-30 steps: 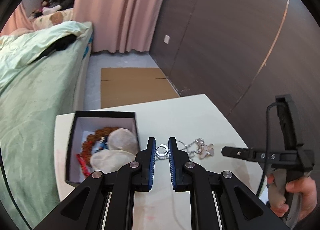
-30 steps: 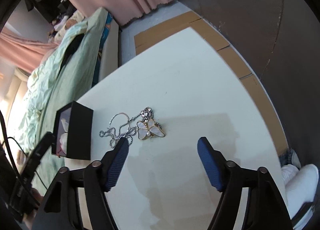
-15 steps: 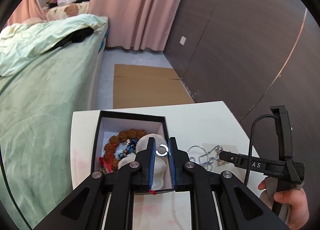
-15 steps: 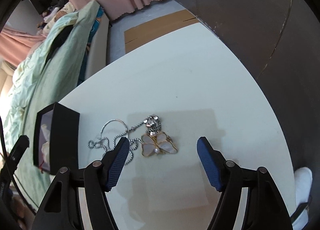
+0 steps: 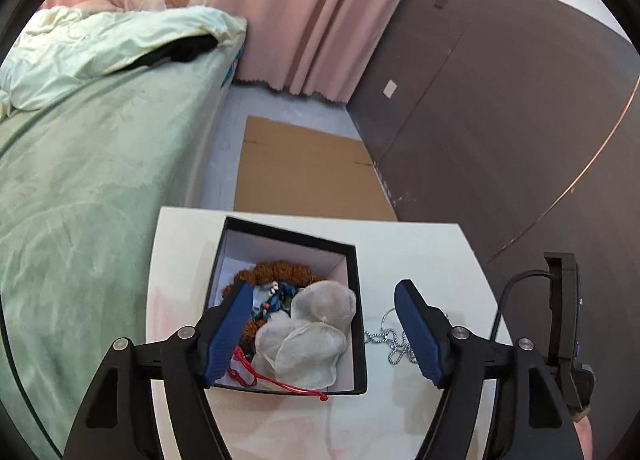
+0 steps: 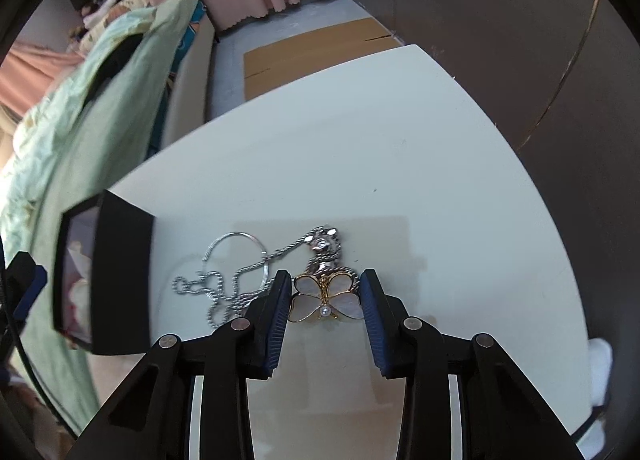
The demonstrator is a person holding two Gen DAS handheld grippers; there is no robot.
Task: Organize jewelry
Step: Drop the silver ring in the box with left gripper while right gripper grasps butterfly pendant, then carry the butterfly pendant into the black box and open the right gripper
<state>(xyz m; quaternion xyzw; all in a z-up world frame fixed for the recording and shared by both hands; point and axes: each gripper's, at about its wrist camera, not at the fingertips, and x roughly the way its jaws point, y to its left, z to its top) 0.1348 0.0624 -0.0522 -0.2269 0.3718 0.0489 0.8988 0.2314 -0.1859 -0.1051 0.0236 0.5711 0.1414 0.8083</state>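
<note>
The white table (image 6: pixel 400 147) is carrying a black open box (image 5: pixel 352 260) near its left edge. Just beside the box, a silver chain (image 6: pixel 224 284) and a gold butterfly brooch (image 6: pixel 324 298) are lying directly on the tabletop.

loc: home bedroom | evid: bed w/ green duvet (image 5: pixel 88 147), pink curtains (image 5: pixel 304 15), white table (image 6: pixel 360 163)

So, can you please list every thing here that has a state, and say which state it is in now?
Left gripper: open, empty, above the box.
Right gripper: open, fingers either side of the butterfly brooch, not clamped.
Black box: no lid on it, holding jewelry.
Butterfly brooch: flat on the table.
Silver chain: loose heap on the table, outside the box.
</note>
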